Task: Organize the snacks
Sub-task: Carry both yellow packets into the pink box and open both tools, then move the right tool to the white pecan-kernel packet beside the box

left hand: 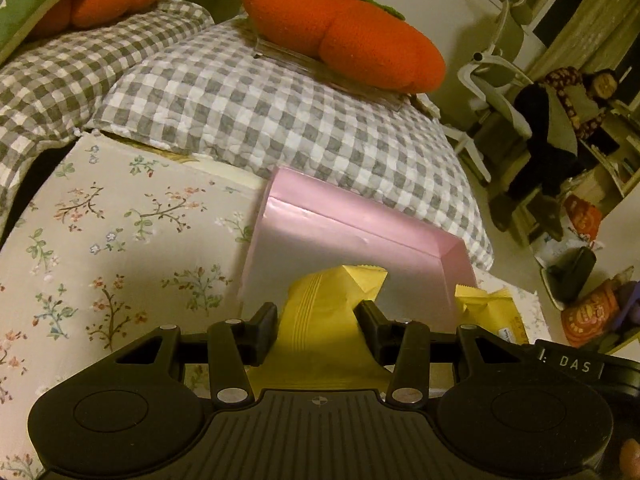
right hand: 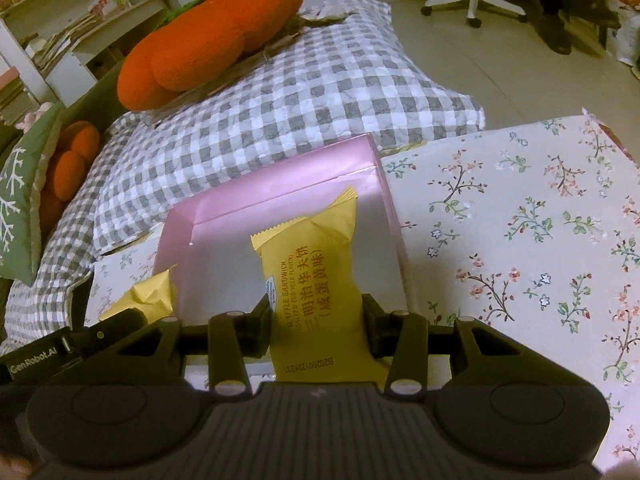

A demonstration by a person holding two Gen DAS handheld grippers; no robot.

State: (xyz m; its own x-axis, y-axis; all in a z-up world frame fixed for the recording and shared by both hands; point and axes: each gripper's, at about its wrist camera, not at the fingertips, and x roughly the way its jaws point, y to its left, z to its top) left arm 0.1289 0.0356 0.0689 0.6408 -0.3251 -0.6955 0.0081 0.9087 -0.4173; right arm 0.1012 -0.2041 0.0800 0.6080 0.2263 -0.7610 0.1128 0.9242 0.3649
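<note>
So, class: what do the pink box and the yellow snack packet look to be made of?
Pink box: probably glossy coated card, given the sheen and sharp folded corners.
Yellow snack packet: thin matte plastic film or foil; it has crinkles, a zigzag sealed edge and printed text.

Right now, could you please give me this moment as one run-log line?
left claw: shut on yellow packet | right claw: shut on waffle packet | both over pink box

Left gripper [left hand: 316, 322]: pitched downward, jaws clamped (partly closed) on a yellow snack packet [left hand: 320, 312].
Right gripper [right hand: 317, 316]: likewise, gripping a waffle sandwich packet [right hand: 312, 276].
</note>
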